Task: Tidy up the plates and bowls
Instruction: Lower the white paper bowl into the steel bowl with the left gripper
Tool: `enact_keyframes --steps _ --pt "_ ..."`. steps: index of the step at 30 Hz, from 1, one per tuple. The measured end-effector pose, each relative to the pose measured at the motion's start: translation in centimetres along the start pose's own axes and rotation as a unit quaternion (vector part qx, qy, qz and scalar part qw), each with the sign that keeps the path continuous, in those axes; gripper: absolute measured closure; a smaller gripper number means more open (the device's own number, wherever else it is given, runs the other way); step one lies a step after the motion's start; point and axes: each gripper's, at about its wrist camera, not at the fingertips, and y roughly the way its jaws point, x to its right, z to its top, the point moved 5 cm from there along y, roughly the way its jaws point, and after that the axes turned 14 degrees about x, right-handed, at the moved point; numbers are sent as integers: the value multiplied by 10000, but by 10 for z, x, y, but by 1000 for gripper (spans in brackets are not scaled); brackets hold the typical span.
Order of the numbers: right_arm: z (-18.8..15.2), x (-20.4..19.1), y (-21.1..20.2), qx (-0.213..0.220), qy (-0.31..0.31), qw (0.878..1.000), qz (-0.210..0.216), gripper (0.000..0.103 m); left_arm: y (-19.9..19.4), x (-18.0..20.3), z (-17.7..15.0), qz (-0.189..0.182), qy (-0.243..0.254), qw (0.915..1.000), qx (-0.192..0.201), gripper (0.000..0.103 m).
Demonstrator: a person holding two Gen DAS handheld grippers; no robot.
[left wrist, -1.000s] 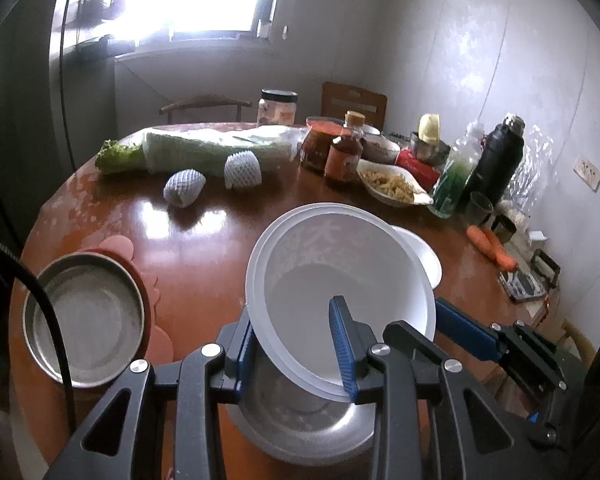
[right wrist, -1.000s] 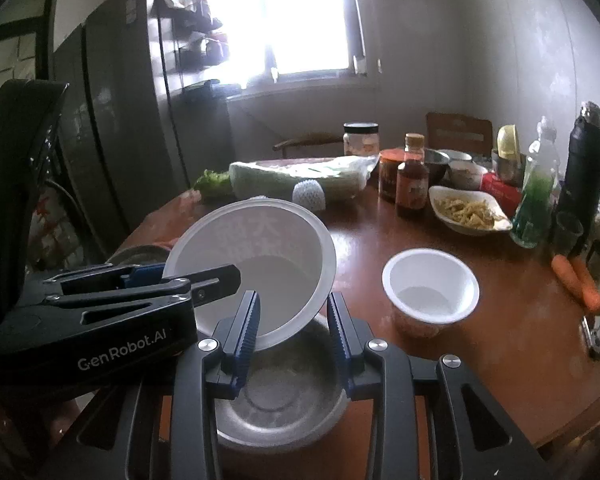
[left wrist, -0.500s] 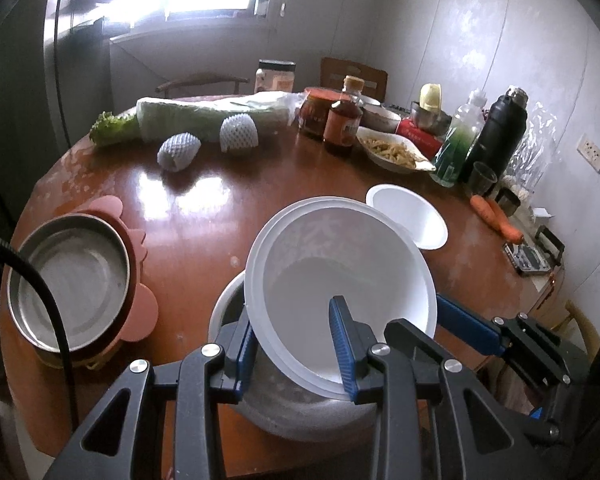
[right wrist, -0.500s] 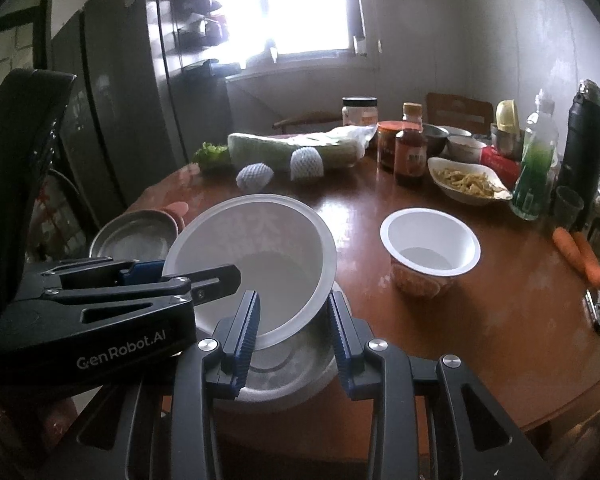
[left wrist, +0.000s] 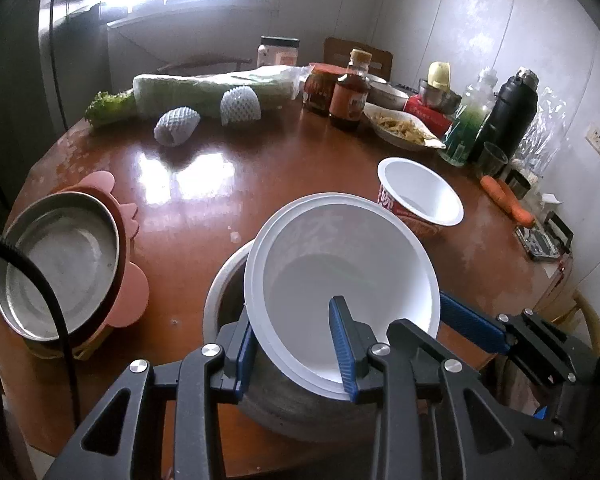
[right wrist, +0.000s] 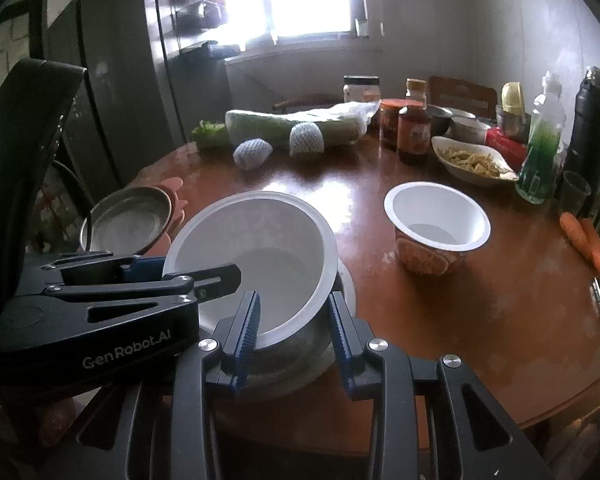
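The white plastic bowl (left wrist: 342, 276) hangs tilted in the left wrist view, its smooth thin wall faintly showing printed characters from outside, its rolled rim clamped by both grippers. The left gripper (left wrist: 296, 350) is closed on the rim at about 6 o'clock, one blue ribbed pad inside the bowl and one outside. The right gripper (left wrist: 470, 322) comes in from 4 o'clock and pinches the rim there. Under the bowl sits a dull steel bowl (left wrist: 236, 280), round and scuffed. Against the picture a second ago, the bowl pair sits lower over the glossy brown round table (left wrist: 204, 184), and the table fills more of the view. At 9 o'clock a flat steel plate (left wrist: 60, 260) lies on a pink flower-edged mat (left wrist: 128, 292); at 2 o'clock stands a noodle cup (left wrist: 420, 200), white inside with red print.

In the right wrist view the white plastic bowl (right wrist: 252, 256) leans toward 10 o'clock over the steel bowl (right wrist: 292, 344). The right gripper (right wrist: 294, 320) is closed on its near rim, and the left gripper (right wrist: 204, 280) holds the rim from 9 o'clock. Here too the bowls have sunk nearer the table (right wrist: 440, 312) than a second before. The noodle cup (right wrist: 436, 224) stands well apart at 2 o'clock, the steel plate (right wrist: 128, 220) at 9 o'clock.
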Motion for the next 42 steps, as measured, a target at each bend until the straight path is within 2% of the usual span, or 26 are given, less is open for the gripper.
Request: enact_keyframes --steps 18,42 --pt "-10 1 13 -295 -80 9995 -37 66 13 -5 -9 84 7 9997 -238 68" --pt "-3 4 2 -115 9 9998 -135 66 -5 -13 2 203 -101 9997 90 68"
